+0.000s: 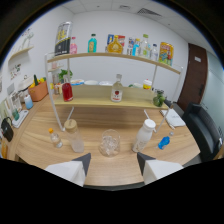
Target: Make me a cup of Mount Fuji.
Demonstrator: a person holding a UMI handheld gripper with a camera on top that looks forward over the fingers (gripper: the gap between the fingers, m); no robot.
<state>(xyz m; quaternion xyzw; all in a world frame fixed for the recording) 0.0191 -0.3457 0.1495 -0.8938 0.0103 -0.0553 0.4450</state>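
- So, by my reading, the drink was hardly begun: the glass (109, 142) stood on the counter (40, 145) just ahead of my fingers, and it looked to hold ice or nothing much; I could not tell which.
- No bottle was in my hold. My tongs (113, 166) stood wide apart with nothing between the fingers (70, 170), the glass a little beyond the gap.
- A white bottle (144, 134) stood tilted just beside the glass on one side, a clear bottle (74, 135) with a pale cap on the other, and a small bottle (55, 137) with a yellow cap past that one.
- A blue thing (164, 142) lay on the counter beyond the white bottle; I could not make out what it was.
- Up on the lower shelf (100, 101) stood a red bottle (67, 91) and a clear flask (116, 90), well apart from the glass.
- All the pouring seemed left to do, as I judged it.
- My tool was held low and level, aimed straight at the glass, pulled back from the counter's edge.
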